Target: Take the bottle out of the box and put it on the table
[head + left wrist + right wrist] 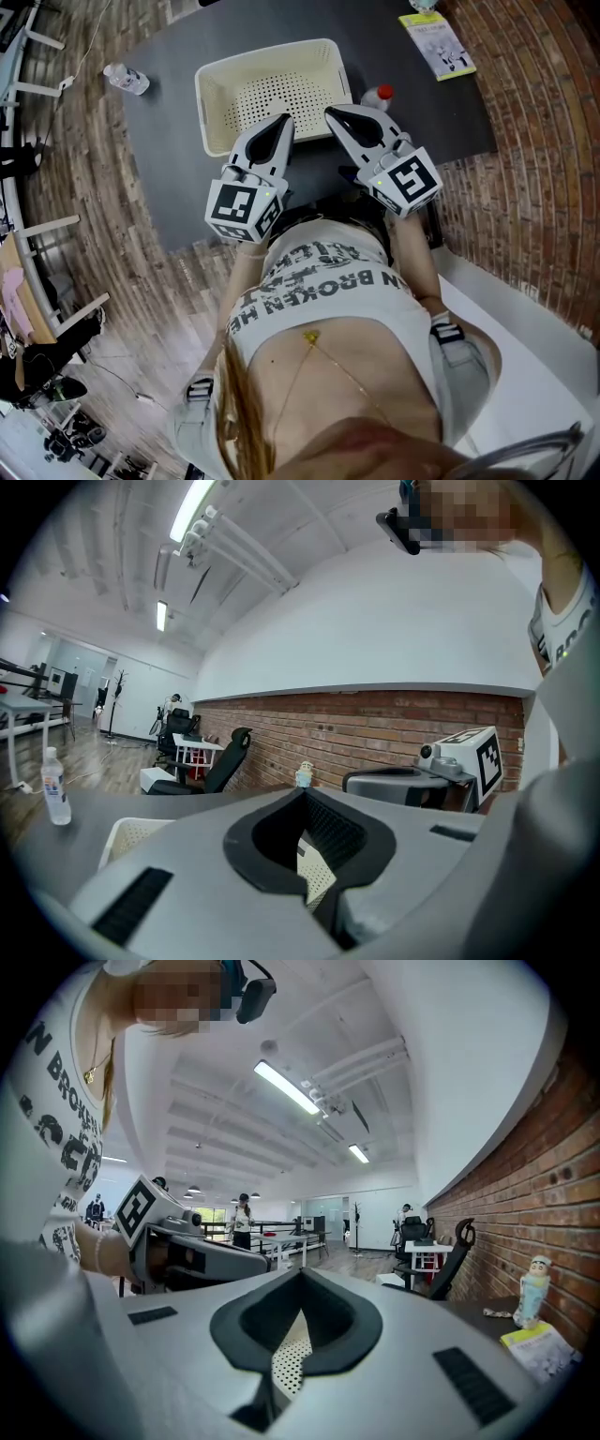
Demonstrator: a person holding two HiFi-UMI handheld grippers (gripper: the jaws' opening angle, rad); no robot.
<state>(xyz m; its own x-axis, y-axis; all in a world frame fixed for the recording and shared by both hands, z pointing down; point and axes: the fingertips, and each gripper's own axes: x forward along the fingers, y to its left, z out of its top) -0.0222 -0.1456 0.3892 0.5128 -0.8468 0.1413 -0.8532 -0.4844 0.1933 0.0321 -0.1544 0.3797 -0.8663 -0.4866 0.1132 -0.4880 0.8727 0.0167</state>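
**A:** Where is the bottle?

**B:** The small white plastic bottle with a red cap (378,97) sits on the dark grey table (169,169), outside the cream perforated plastic basket (217,122), just beside its right corner.

**A:** And the tongs?

**B:** The left gripper (285,120) and right gripper (331,112) are both closed tight on nothing, their tips at the basket's near rim. A clear plastic bottle (125,79) stands by the table's left edge.

White lettered T-shirt (328,286) worn; left gripper (285,119) and right gripper (329,112) are grey.
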